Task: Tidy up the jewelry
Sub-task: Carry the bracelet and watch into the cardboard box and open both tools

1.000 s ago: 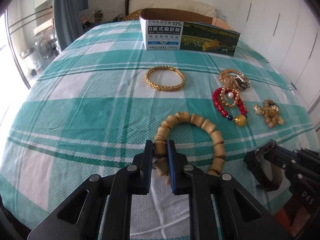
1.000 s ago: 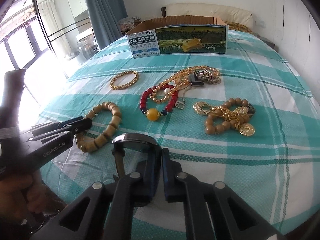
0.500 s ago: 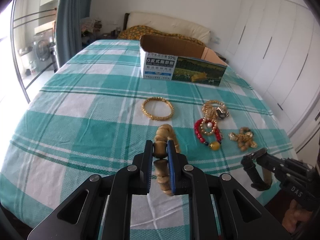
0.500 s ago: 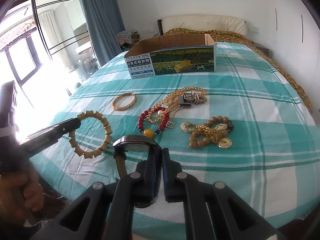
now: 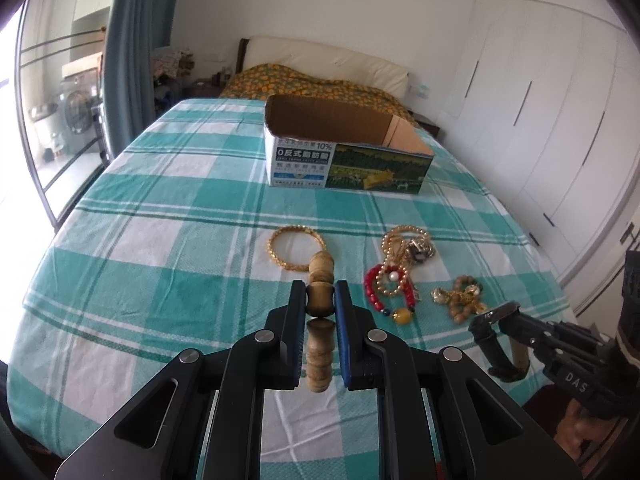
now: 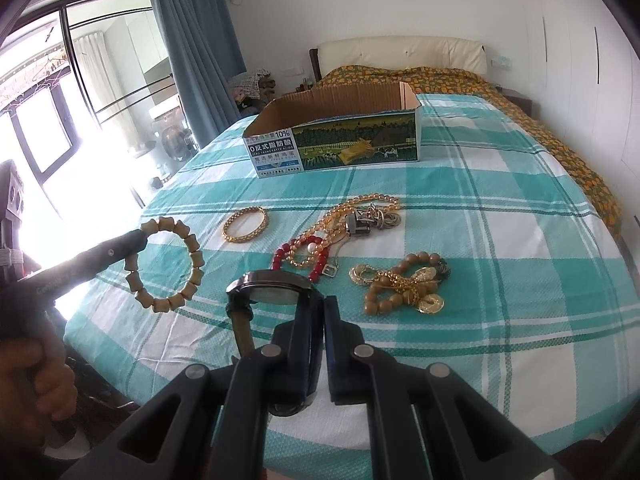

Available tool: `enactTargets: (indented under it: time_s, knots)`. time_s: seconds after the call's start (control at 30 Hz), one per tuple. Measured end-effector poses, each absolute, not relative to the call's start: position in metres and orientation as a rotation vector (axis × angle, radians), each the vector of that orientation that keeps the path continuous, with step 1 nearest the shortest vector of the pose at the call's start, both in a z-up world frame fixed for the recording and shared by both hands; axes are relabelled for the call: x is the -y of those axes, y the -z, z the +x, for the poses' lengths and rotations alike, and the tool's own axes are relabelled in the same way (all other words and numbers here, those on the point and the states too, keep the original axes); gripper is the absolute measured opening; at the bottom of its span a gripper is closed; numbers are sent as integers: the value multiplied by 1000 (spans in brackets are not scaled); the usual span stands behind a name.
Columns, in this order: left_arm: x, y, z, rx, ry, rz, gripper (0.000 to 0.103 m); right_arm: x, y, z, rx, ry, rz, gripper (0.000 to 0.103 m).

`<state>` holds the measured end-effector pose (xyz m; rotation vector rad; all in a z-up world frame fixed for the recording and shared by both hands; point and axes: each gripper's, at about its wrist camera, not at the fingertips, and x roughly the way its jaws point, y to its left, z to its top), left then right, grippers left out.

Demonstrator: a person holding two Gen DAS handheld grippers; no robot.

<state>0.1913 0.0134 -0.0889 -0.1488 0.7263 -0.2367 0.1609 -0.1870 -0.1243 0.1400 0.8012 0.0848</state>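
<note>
My left gripper (image 5: 320,300) is shut on a wooden bead bracelet (image 5: 320,304) and holds it in the air above the bed; the bracelet also shows in the right wrist view (image 6: 168,264). My right gripper (image 6: 318,308) is shut on a dark wristwatch (image 6: 272,290), also lifted; the watch shows at the right of the left wrist view (image 5: 500,348). An open cardboard box (image 5: 348,152) stands farther back on the bed. A gold bangle (image 5: 296,248), a red bead bracelet (image 5: 388,292), a gold bead necklace (image 5: 404,240) and a brown bead and gold pile (image 5: 460,300) lie on the cloth.
The bed has a teal and white checked cloth (image 5: 160,240). White wardrobe doors (image 5: 560,120) stand to the right. A blue curtain (image 6: 192,40) and a window (image 6: 60,120) are at the left. An orange patterned blanket (image 6: 520,100) lies near the headboard.
Both grippers have risen well above the bed with their items. The wooden bracelet has come off the cloth and hangs from my left gripper. The box interior has come into view.
</note>
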Motion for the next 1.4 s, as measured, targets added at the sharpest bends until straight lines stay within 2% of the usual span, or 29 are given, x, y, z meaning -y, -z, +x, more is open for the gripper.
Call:
enactTargets:
  time_s: [0.33, 0.63, 0.77, 1.13, 1.4]
  knots:
    - [-11, 61, 226, -746, 323, -159, 13, 203, 112, 199, -852, -159, 135, 7]
    - [-3, -10, 290, -665, 371, -104, 13, 228, 49, 283, -791, -224, 140, 7]
    - [8, -25, 318, -632, 343, -40, 13, 235, 27, 315, -757, -219, 125, 7]
    - [34, -19, 390, -643, 287, 44, 13, 254, 24, 399, -765, -177, 93, 7]
    - [54, 20, 468, -763, 276, 28, 13, 278, 67, 496, -870, -127, 166, 7]
